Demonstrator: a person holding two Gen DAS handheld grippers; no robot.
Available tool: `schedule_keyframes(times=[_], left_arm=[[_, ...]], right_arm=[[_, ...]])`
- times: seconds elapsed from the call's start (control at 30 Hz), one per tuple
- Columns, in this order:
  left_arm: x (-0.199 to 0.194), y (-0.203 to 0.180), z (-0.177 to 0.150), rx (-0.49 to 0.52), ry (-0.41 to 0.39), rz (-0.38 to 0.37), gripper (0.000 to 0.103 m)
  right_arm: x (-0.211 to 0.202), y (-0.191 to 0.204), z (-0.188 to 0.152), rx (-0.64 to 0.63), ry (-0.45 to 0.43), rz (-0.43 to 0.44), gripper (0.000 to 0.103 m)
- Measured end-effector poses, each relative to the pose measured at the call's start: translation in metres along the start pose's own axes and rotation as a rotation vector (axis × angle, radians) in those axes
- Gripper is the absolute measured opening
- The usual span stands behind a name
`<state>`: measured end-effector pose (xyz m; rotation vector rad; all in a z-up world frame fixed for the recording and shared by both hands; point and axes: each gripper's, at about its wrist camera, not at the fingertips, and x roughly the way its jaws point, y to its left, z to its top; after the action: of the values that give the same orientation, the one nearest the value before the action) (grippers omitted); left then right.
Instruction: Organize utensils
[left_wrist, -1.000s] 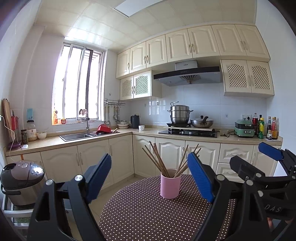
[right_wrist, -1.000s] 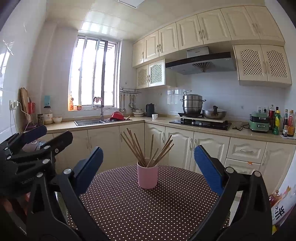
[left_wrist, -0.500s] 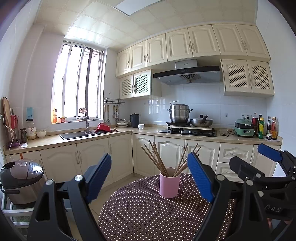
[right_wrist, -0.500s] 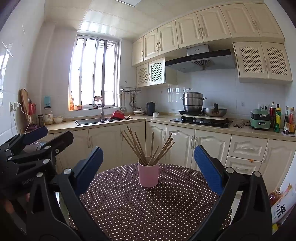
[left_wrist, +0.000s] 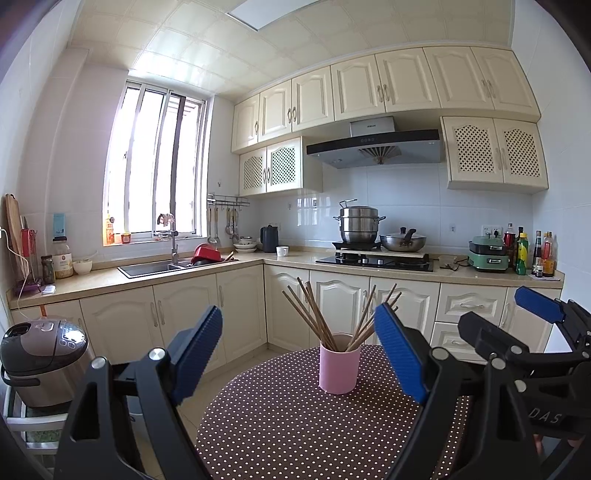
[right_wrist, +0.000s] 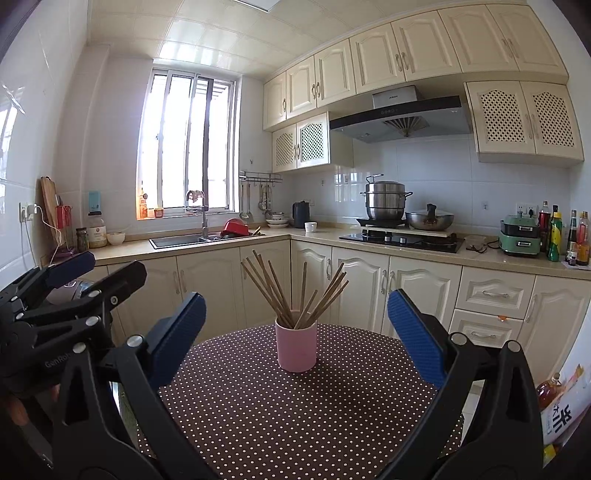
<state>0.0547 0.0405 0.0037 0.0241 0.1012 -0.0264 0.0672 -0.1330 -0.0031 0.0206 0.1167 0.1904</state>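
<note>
A: Left wrist view first. What's in front of the left gripper (left_wrist: 297, 352)?

B: A pink cup (left_wrist: 339, 363) standing upright on the round, polka-dot worktop (left_wrist: 280, 424), with a bundle of wooden chopsticks (left_wrist: 317, 314) fanned out of it. The jaws are spread wide and hold nothing; the cup sits beyond them, nearer the right-hand pad, not touched.

A: And the right gripper (right_wrist: 295, 338)?

B: Same: jaws released, blue pads well apart. In its own view the pink cup (right_wrist: 296, 345) stands between the pads but farther off, clear of both. The chopsticks (right_wrist: 291, 291) lean out left and right over the rim.

A: Can each tool see the other?

B: Yes. The right gripper (left_wrist: 546, 321) shows at the right edge of the left view, the left gripper (right_wrist: 70, 280) at the left edge of the right view. Both are held over the near side of the worktop (right_wrist: 258, 406).

A: Behind?

B: Kitchen cabinets, a sink (left_wrist: 147, 267) under the window, and a steamer pot (left_wrist: 359, 225) on the stove.
</note>
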Motion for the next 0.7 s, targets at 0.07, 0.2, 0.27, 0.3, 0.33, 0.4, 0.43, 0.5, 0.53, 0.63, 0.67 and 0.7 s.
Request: schedule_keyframes(times=[0.07,0.2,0.27,0.3,0.33,0.4,0.43,0.5,0.53,0.63,0.67,0.7], left_arm=[[-0.0001,0.0000,0.0000,-0.001,0.001,0.000,0.083],[0.0003,0.0003,0.0000,0.001,0.000,0.001,0.083],[0.0010,0.0008,-0.0002,0.000,0.000,0.001,0.083],[0.0008,0.0006,0.0000,0.000,0.000,0.001,0.083],[0.0006,0.0006,0.0000,0.001,0.000,0.001,0.083],[0.0006,0.0007,0.0000,0.000,0.000,0.001,0.083],[0.0010,0.0010,-0.0004,0.000,0.000,0.002,0.083],[0.0010,0.0008,-0.0007,0.000,0.000,0.002,0.083],[0.0013,0.0009,-0.0009,0.000,0.000,0.003,0.083],[0.0017,0.0016,-0.0014,0.001,0.001,0.004,0.083],[0.0018,0.0019,-0.0015,0.001,0.000,0.003,0.083],[0.0018,0.0017,-0.0012,0.000,0.000,0.003,0.083]], right_arm=[[-0.0001,0.0005,-0.0002,0.001,0.000,-0.002,0.097],[-0.0005,0.0011,-0.0006,0.002,0.002,0.000,0.097],[-0.0007,0.0013,-0.0007,0.003,0.002,0.000,0.097],[-0.0007,0.0014,-0.0007,0.003,0.001,-0.001,0.097],[-0.0007,0.0013,-0.0006,0.002,0.001,-0.002,0.097],[-0.0011,0.0013,-0.0011,0.002,0.000,-0.003,0.097],[-0.0009,0.0014,-0.0013,0.003,0.002,-0.002,0.097],[-0.0005,0.0018,-0.0018,0.002,0.001,-0.003,0.097],[-0.0001,0.0021,-0.0017,0.002,0.001,-0.004,0.097],[0.0000,0.0023,-0.0019,0.002,0.002,-0.003,0.097],[0.0001,0.0021,-0.0019,0.002,0.003,-0.002,0.097],[0.0002,0.0022,-0.0020,0.003,0.003,-0.002,0.097]])
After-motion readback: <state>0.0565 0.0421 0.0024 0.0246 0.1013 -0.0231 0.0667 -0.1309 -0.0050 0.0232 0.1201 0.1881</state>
